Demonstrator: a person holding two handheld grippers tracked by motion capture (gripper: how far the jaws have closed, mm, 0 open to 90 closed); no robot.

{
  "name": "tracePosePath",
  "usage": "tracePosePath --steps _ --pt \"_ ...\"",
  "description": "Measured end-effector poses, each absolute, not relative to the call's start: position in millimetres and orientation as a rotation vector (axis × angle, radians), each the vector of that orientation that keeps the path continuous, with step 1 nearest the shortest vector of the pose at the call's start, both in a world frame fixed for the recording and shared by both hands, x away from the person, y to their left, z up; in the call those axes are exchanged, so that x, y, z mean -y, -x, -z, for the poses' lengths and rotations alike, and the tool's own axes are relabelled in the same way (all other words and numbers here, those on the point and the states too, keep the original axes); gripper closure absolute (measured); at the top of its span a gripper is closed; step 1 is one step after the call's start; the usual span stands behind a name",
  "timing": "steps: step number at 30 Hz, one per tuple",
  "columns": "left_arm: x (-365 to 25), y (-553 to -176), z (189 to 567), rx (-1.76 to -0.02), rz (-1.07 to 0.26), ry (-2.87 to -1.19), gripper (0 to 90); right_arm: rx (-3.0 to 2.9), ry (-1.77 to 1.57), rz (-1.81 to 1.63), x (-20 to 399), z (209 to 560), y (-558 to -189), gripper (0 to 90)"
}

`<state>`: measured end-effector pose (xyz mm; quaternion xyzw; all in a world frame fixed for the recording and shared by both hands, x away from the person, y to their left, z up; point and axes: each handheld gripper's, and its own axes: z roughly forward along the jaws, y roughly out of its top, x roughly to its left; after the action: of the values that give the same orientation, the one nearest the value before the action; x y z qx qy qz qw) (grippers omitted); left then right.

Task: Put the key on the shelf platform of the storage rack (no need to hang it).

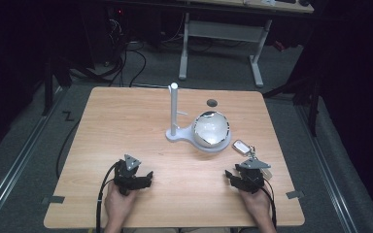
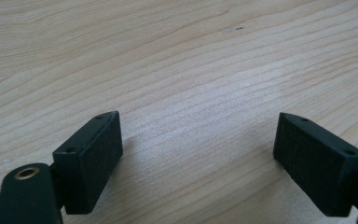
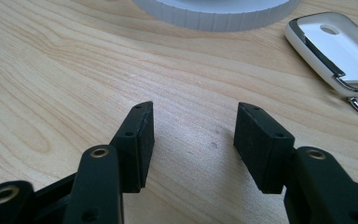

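The right gripper (image 1: 234,175) rests low on the table (image 1: 126,121), jaws spread with nothing between them; the key fob (image 1: 241,146) lies just ahead, beside the white bowl stand (image 1: 209,130). The left gripper (image 1: 148,175) is likewise spread and empty, well apart

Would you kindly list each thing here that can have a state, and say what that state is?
Left gripper: open, nothing between its jaws, low over bare wood.
Right gripper: open, nothing held, pointing toward the key fob.
Key fob: lying flat on the table, with its ring attached, untouched.
Bowl: upright on the white stand's base, looks empty.
White stand: upright, with nothing hanging on its post.
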<state>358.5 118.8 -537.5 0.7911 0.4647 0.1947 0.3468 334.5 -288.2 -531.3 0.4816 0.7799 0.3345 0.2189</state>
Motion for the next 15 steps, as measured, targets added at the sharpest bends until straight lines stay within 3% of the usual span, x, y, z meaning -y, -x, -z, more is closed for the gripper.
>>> tracePosePath --steps 15 --pt "-118.9 -358.6 537.5 -1.205 -0.504 -2.052 16.0 -2.147 -1.345 -0.920 287.8 531.3 -334.5 47.2"
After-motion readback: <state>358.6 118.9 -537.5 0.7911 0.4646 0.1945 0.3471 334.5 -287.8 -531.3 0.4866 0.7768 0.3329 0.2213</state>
